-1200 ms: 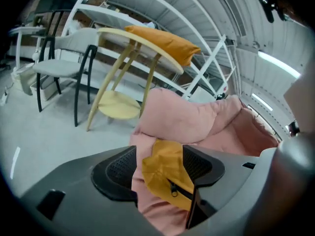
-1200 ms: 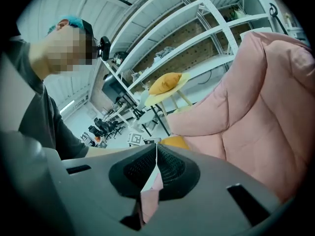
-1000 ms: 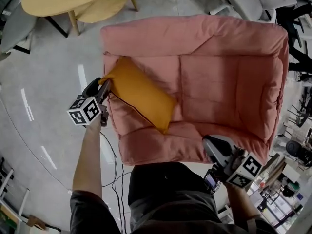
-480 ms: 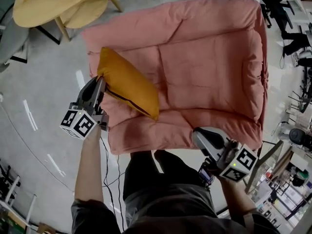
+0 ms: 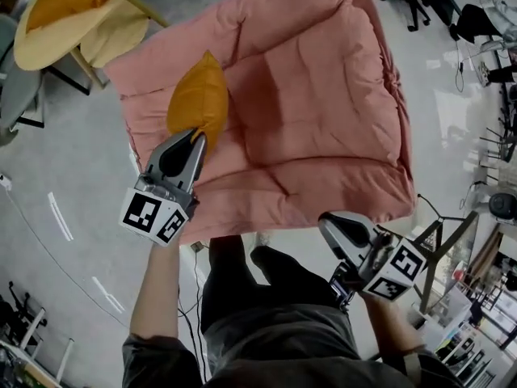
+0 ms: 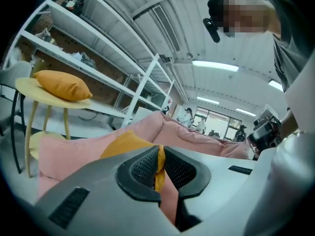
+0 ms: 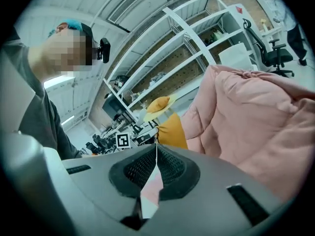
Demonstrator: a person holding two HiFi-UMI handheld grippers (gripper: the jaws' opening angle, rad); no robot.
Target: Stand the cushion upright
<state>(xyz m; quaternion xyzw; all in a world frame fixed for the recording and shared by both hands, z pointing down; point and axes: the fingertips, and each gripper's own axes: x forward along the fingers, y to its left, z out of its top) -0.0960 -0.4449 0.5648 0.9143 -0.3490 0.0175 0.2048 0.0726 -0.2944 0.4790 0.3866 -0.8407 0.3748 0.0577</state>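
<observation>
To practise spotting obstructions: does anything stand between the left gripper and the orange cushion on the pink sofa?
Nothing visible does. The left gripper is shut on the orange cushion at its edge, and nothing else lies on the pink sofa around it.

White shelving [image 6: 143, 85] lines a grey-floored [image 5: 73, 176] room with a yellow table [image 5: 24, 51].

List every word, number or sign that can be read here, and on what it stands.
No words or numbers can be read.
Square black-and-white code, no letters: left cube, on the left tongs.
Same kind of code: right cube, on the right tongs.
Shelves: print too small to read.
</observation>
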